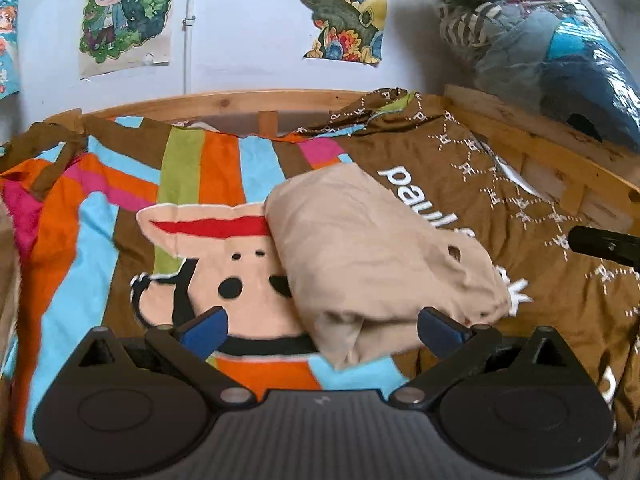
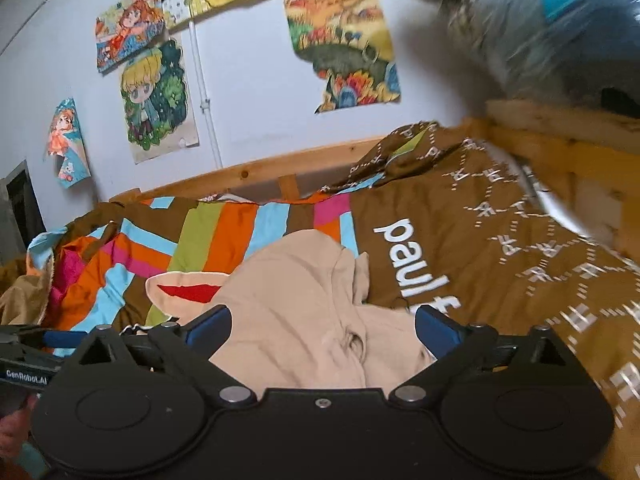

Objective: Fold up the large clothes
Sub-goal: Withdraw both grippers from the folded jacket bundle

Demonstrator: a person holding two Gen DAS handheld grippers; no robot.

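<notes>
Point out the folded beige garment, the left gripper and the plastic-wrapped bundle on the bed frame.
folded beige garment (image 1: 372, 248): left wrist view, middle of its top layer.
left gripper (image 1: 322, 330): left wrist view, midway between the open blue fingertips.
plastic-wrapped bundle (image 1: 548, 52): left wrist view, its clear wrapping.

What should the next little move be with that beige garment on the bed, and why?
Probably lift both grippers clear. The beige garment already lies as a compact folded bundle on the striped bedspread. The left gripper and the right gripper both stand open, holding nothing. In the right view a rumpled part with a small opening shows, so a light smoothing press there might come first.
</notes>
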